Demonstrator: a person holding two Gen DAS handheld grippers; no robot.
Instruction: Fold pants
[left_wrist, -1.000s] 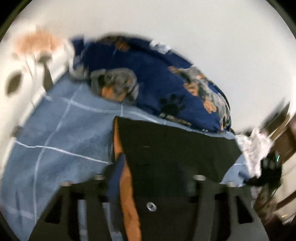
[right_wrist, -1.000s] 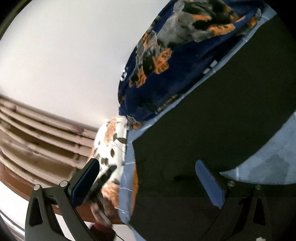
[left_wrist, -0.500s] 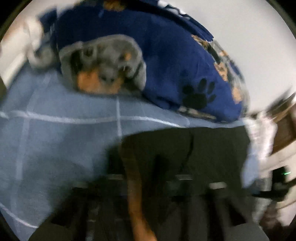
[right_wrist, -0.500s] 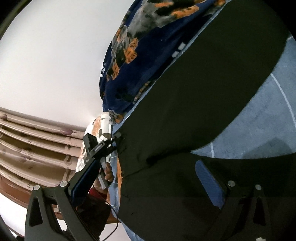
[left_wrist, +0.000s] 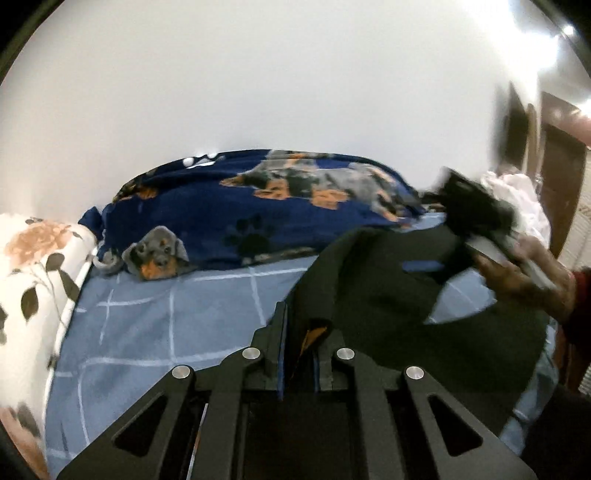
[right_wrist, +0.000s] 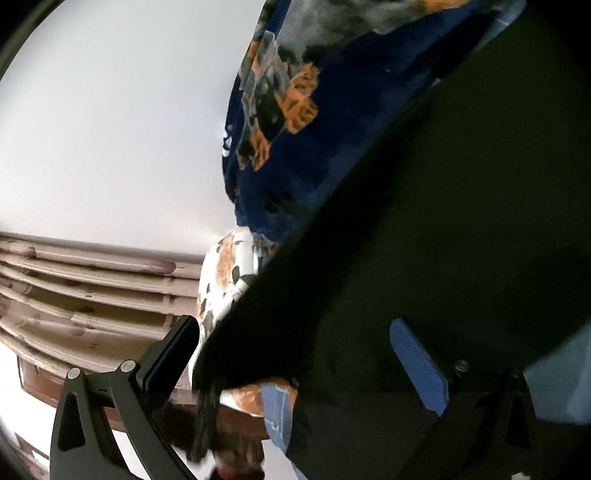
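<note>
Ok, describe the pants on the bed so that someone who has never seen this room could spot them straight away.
Start at the bed with the light blue sheet crossed by white lines. A dark blue dog-print blanket lies heaped along the wall; in front of it are the pants, pinched by the left tongs. They are the only plain black cloth, with an orange lining at the edge.

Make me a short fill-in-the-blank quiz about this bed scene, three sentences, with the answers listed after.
1. The left gripper is shut on the black ____.
2. The right gripper has its jaws ____.
3. The dark blue blanket by the wall is printed with dogs and ____ prints.

Answers: pants; open; paw
</note>
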